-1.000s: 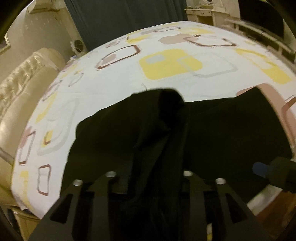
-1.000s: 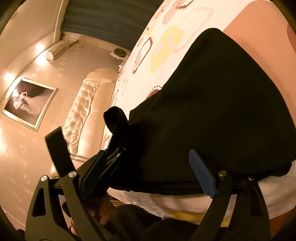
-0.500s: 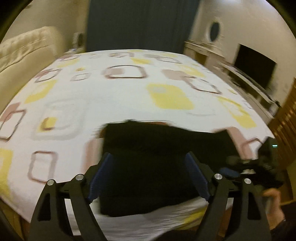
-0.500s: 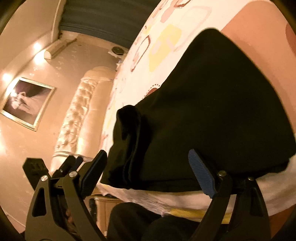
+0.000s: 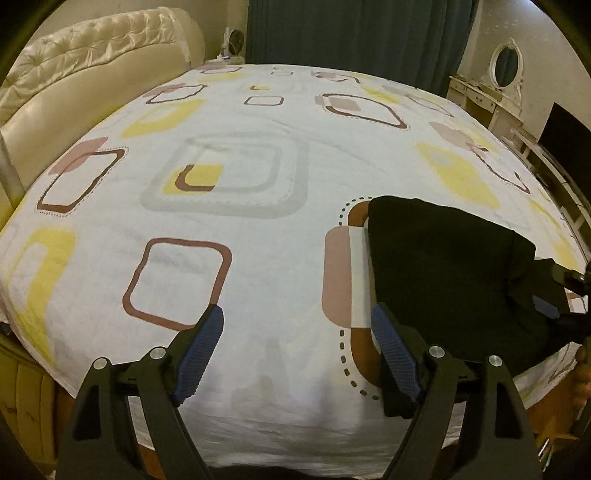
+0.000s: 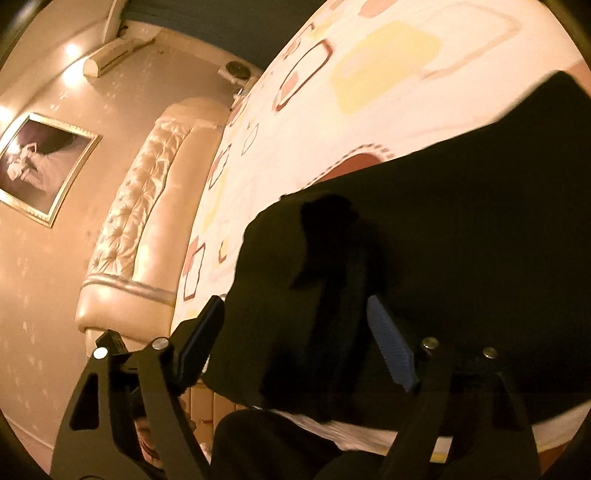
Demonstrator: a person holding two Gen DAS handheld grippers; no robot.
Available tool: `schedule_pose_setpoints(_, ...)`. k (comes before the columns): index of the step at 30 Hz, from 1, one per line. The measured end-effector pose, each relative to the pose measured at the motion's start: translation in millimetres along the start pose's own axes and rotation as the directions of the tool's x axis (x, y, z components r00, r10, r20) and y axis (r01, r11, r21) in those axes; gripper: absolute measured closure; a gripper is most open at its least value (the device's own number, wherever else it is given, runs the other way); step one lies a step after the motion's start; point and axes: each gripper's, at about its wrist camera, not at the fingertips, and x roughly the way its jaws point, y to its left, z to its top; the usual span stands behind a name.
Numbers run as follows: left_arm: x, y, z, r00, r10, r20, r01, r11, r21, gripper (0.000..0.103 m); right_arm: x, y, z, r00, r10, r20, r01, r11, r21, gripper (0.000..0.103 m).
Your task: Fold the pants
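The black pants [image 5: 443, 266] lie folded in a thick stack near the bed's front right corner, on a white patterned sheet [image 5: 229, 258]. My left gripper [image 5: 297, 325] hangs open over bare sheet to the left of the pants, with nothing between its blue pads [image 5: 199, 350]. In the right wrist view the pants [image 6: 461, 229] fill the frame. My right gripper [image 6: 295, 306] straddles the stack's bunched near edge, its jaws closing with the cloth between them. I see no firm pinch. The right gripper [image 5: 554, 299] also shows at the pants' right side in the left wrist view.
A cream tufted headboard [image 5: 92, 62] borders the bed on the left, and dark curtains [image 5: 351, 33] hang behind it. A white dresser with an oval mirror [image 5: 506, 66] and a dark screen [image 5: 569, 136] stand at the right. A framed picture [image 6: 40, 166] hangs on the wall.
My left gripper let go of the pants, opened wide and swung left over bare sheet. My right gripper moved in onto the stack's near edge and its jaws narrowed.
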Motion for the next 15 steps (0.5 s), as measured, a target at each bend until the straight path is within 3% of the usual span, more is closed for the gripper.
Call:
schedule_pose_setpoints(3,0,1,1,1.0,-0.015,0.0,0.015,1.0,0.001,0.022,18,8,2,0.999,-0.025,-0.041,0.025,1.0,-0.011,0.031)
schedule_pose_setpoints(6,2,2,0,1.0,-0.02,-0.004,0.02,1.0,-0.002,0.022,34,14,0,0.995,-0.056,-0.081,0.054,0.998,-0.022,0.045)
schedule_pose_setpoints(9,4,2,-1,1.0,-0.015,-0.009,0.015,1.0,-0.003,0.022,44,16,-5,0.991,-0.082,-0.108,0.078,0.996,-0.042,0.063)
schedule_pose_setpoints(11,4,2,-1,1.0,-0.012,-0.011,0.012,1.0,-0.003,0.022,48,17,-7,0.988,-0.102,-0.113,0.097,0.994,-0.049,0.08)
schedule_pose_setpoints(15,4,1,-1,1.0,-0.004,-0.005,0.004,1.0,0.002,0.022,47,23,-8,0.99,-0.111,-0.084,0.107,0.993,-0.058,0.088)
